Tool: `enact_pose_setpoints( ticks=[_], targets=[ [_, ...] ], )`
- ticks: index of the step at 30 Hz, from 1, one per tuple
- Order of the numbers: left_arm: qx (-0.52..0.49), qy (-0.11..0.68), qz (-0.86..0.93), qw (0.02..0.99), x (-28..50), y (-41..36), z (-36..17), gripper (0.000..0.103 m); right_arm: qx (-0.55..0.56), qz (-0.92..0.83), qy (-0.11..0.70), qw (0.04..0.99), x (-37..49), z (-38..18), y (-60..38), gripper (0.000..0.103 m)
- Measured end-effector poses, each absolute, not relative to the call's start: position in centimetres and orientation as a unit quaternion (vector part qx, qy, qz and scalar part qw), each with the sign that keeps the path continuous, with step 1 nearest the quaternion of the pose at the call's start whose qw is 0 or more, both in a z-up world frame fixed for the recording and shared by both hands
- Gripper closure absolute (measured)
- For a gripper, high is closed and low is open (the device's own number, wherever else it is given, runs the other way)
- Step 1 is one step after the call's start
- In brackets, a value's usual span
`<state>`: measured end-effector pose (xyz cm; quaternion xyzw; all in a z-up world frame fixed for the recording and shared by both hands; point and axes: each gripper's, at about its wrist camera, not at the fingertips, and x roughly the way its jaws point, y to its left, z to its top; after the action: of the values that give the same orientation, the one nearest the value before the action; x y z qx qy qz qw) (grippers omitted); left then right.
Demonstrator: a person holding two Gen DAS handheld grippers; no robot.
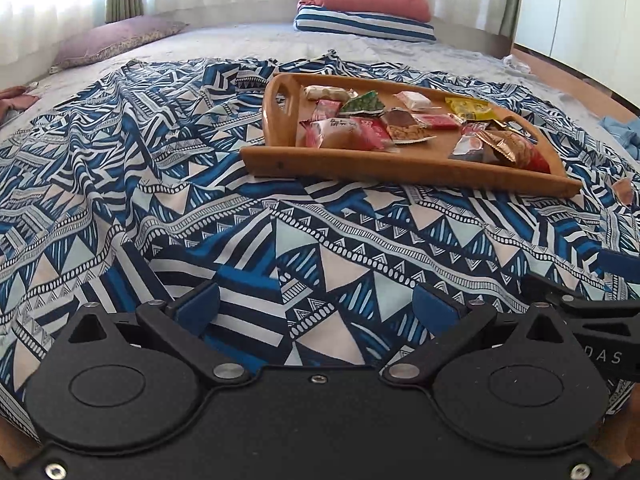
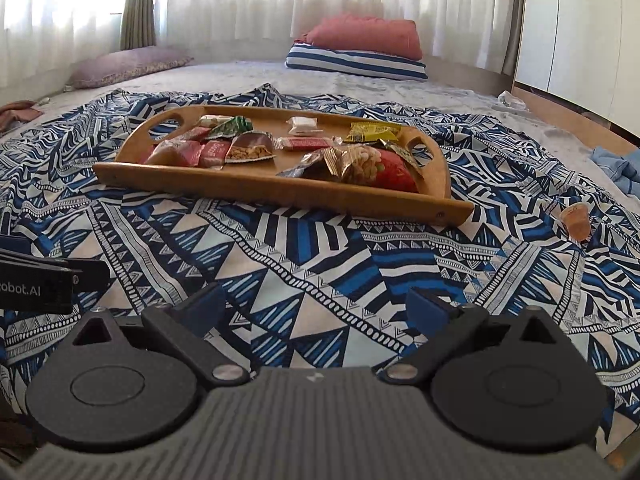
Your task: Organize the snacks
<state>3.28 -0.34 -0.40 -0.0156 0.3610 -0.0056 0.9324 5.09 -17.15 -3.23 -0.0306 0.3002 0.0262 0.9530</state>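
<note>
While both hover low over the cloth [image 1: 280, 216], left gripper [image 1: 316, 304] and right gripper [image 2: 316, 308] gape empty.

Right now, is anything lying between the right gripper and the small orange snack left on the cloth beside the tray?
Nothing visible does. The right gripper is open over bare patterned cloth, and the orange snack lies apart from the wooden tray, off its right end, with only cloth between.
</note>
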Motion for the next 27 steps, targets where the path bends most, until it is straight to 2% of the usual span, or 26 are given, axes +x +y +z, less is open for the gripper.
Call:
enact_pose_setpoints(
  ticks=[27],
  targets=[
    [0.002,0.349,-0.009,0.937,3.81,-0.2,-1.27,0.0,-0.013,0.027,0.305,0.952,5.6,-4.33,-17.43,0.0]
  ],
)
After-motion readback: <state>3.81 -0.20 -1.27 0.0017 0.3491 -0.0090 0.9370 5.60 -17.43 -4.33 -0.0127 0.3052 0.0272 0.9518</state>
